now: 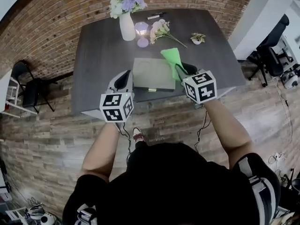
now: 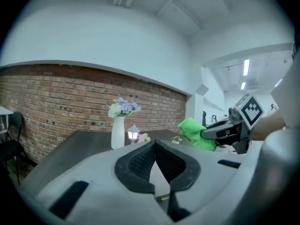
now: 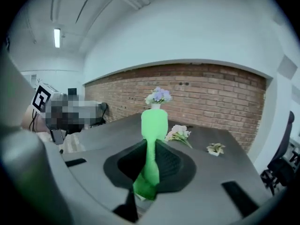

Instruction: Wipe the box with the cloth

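Head view: right claw (image 1: 184,70) is clamped on the one bright green cloth (image 1: 171,57), held over the far right corner of the one flat grey rectangular box (image 1: 152,74), probably poised to wipe. The box lies flat near the front edge of the dark bench (image 1: 98,46). Left claw (image 1: 123,80) is closed and empty beside the box's left edge, likely to steady it. One white vase (image 1: 127,27) stands behind.

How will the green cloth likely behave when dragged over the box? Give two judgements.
Probably floppy: the green cloth crumples into folds where the right tool pinches it. It may bunch rather than spread flat on the box, since only one narrow pinch holds it.
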`<state>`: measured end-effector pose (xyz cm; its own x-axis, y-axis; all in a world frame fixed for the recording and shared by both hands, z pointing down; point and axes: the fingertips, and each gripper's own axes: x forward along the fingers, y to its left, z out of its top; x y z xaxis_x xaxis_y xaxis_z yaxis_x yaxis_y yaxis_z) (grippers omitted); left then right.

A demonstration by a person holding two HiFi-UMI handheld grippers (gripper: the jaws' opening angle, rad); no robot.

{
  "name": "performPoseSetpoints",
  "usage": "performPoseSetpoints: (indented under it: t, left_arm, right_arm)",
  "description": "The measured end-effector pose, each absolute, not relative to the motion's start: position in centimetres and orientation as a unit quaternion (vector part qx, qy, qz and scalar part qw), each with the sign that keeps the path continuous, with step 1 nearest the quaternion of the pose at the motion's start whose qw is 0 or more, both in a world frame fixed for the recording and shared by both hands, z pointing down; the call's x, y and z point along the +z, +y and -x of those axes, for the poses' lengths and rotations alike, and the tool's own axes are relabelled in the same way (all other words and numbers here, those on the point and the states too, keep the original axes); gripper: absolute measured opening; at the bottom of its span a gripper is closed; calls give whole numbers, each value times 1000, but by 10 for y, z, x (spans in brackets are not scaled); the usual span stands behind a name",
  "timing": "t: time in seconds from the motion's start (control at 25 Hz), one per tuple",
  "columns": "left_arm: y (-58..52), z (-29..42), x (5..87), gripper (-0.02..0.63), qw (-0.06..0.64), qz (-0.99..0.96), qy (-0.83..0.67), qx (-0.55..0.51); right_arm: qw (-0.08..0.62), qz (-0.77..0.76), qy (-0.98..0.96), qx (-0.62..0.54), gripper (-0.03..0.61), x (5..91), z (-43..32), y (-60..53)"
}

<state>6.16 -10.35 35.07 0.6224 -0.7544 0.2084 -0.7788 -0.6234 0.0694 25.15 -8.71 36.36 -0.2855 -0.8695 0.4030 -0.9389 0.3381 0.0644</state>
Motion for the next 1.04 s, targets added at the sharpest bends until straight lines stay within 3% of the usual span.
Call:
performPoseSetpoints:
  t: [0.24, 0.68, 1.04]
  left_arm:
    - [-32, -113, 348, 8, 61, -904, -409, 103]
    - [7, -95, 324, 8, 51, -907, -409, 84]
    - [-2, -36, 304, 8, 44, -898, -432, 71]
  right_arm:
    - [137, -591, -793, 60, 49, 346, -309, -46]
    - [121, -589, -799, 6, 49, 328, -295, -3]
    - [95, -595, -798, 20, 49, 315, -259, -12]
